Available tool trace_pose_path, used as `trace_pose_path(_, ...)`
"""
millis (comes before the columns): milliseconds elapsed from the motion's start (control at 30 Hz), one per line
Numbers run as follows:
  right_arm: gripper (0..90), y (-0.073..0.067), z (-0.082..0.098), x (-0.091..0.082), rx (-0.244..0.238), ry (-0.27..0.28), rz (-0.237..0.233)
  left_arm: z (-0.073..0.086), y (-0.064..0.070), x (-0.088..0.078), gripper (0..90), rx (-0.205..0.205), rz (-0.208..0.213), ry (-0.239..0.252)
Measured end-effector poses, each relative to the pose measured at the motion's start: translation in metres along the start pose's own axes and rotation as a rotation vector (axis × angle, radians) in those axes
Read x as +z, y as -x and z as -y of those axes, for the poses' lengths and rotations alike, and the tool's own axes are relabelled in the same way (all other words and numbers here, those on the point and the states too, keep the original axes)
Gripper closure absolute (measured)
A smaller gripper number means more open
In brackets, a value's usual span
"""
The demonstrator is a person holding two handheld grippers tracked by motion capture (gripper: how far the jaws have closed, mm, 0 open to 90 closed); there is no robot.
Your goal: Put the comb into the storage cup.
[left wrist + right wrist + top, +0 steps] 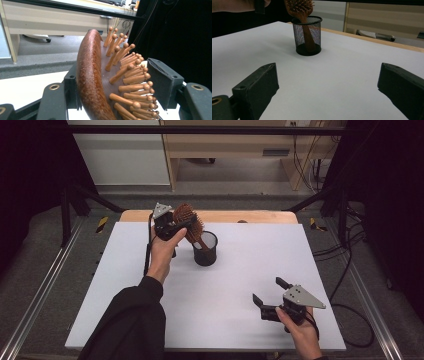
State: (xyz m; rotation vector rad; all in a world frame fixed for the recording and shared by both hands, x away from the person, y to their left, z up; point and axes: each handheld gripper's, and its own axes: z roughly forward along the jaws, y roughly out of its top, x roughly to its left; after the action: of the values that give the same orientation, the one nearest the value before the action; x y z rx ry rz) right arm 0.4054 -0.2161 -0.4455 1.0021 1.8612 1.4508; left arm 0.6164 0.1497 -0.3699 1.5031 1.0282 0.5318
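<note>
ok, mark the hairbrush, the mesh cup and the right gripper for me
hairbrush (90,75), left gripper view, on its brown wooden back
mesh cup (298,35), right gripper view, on the wire wall left of the handle
right gripper (267,292), high view, midway between its open fingertips

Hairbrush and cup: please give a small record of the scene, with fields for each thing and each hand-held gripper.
hairbrush: wooden, handle down inside the cup, head above the rim, leaning
cup: black mesh, upright on the white table
left hand-held gripper: around the brush head, one pad clear of the bristles
right hand-held gripper: open, holds nothing, low over the table's near right part
</note>
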Motion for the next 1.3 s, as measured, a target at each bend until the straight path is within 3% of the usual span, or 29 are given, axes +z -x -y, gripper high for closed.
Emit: trace_pose_path(1300, 3.5, 0.0, 0.002, 0.001, 0.0, -0.009, -0.004, 0.006, -0.01, 0.01, 36.7, -0.027, 0.005, 0.029)
